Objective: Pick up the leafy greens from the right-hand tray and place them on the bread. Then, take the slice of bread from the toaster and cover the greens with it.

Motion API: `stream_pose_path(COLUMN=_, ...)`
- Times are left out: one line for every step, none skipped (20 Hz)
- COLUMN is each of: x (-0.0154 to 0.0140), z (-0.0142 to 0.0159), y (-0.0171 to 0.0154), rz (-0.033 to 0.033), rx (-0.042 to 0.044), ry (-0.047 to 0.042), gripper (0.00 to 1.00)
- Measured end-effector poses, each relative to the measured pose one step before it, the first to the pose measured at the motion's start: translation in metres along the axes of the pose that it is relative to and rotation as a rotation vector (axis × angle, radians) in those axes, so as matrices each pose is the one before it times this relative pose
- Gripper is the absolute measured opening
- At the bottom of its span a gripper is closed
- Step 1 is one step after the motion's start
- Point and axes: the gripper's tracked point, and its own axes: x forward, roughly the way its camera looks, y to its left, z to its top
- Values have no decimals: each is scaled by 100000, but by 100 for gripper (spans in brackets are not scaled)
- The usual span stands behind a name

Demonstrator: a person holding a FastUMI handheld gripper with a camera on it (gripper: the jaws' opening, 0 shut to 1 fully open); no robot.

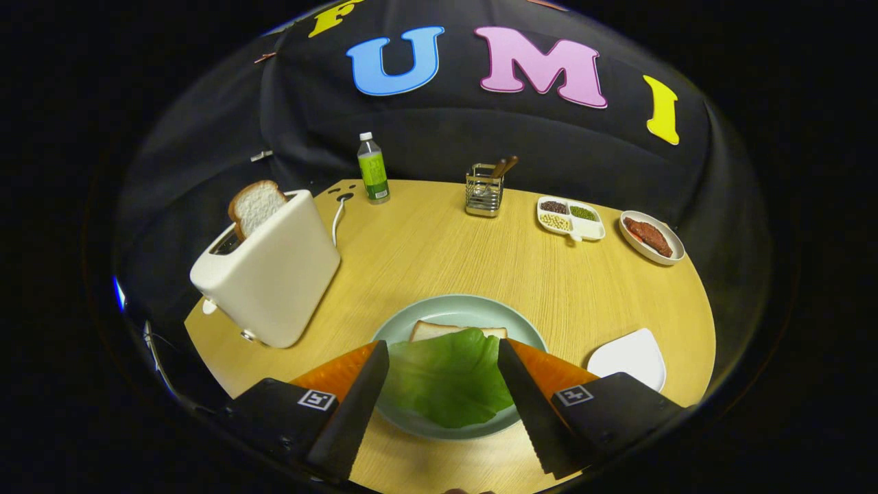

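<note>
Two black fingers of the gripper [442,357] stood wide apart low in the frame, holding nothing, with bare table [439,261] ahead of them. Between them lay the leafy greens [446,374] on the bread [429,331], in the green plate [453,305]. At the upper left, well apart, another slice of bread [255,206] stuck up from the white toaster [271,271], and the white tray [631,357] sat at the lower right near the table's round edge.

Green leafy greens [449,377], pale green plate [453,309], white toaster [274,274], light wood-grain table [480,261], white tray [630,358], black-and-orange gripper [442,405].
</note>
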Motion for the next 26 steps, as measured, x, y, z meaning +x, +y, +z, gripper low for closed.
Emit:
stream_pose_path(x=-611, z=837, y=453, rz=479, rx=-729, ry=-2015, gripper=99)
stream_pose_path(x=-542, z=938, y=486, rz=594, rx=-1434, ry=-2386, gripper=99)
stream_pose_path(x=-545, z=1050, y=712, rz=978, rx=-1611, ry=-2502, gripper=99)
stream_pose_path(x=-385, z=1081, y=805, rz=1141, rx=-1647, ry=-2314, gripper=99)
stream_pose_path(x=-388, z=1152, y=990, rz=1532, rx=-1651, ry=-2311, gripper=99)
stream_pose_path(x=-318, z=1115, y=1067, rz=1767, rx=-1508, ry=-1991, gripper=99)
stream_pose_path(x=-174, z=1117, y=1229, rz=1908, rx=-1434, ry=-1913, gripper=99)
stream_pose_path(x=-116, z=1107, y=1230, rz=2081, rx=-1658, ry=-1784, gripper=99)
stream_pose_path(x=18, z=1035, y=1278, rz=2129, rx=-1999, ry=-1741, gripper=99)
stream_pose_path(x=188, z=906, y=1329, rz=2406, rx=-2252, ry=-1275, gripper=99)
stream_pose_path(x=251, z=637, y=1486, rz=2309, rx=-1560, ry=-212, gripper=99)
stream_pose_path(x=390, z=463, y=1314, rz=2584, rx=-799, ry=309, gripper=99)
stream_pose_path(x=529, z=621, y=1365, rz=2345, rx=-753, ry=-36, gripper=99)
stream_pose_path(x=547, z=582, y=960, rz=1497, rx=-1525, ry=-503, gripper=99)
stream_pose_path(x=632, z=605, y=781, rz=1221, rx=-2141, ry=-674, gripper=99)
stream_pose_path(x=519, z=423, y=958, rz=1232, rx=-2467, ry=-248, gripper=99)
stream_pose_path(x=684, z=323, y=1105, rz=1473, rx=-2330, ry=-312, gripper=99)
stream_pose_path(x=505, z=406, y=923, rz=1273, rx=-1703, ry=-461, gripper=99)
stream_pose_path(x=796, z=157, y=919, rz=1132, rx=-1256, ry=-153, gripper=99)
stream_pose_path(x=774, z=28, y=670, rz=689, rx=-1043, ry=524, gripper=98)
stream_pose_path(x=617, z=60, y=234, rz=-371, rx=-499, ry=435, gripper=98)
stream_pose_path(x=605, z=154, y=310, rz=-262, rx=-59, ry=-215, gripper=98)
stream_pose_path(x=848, z=155, y=216, rz=-270, rx=363, ry=-268, gripper=98)
stream_pose_path(x=684, z=82, y=28, rz=-759, rx=566, ry=299, gripper=98)
stream_pose_path(x=669, z=-166, y=-220, rz=-1085, rx=688, ry=550, gripper=98)
stream_pose_path(x=655, z=-10, y=-251, rz=-1181, rx=751, ry=653, gripper=98)
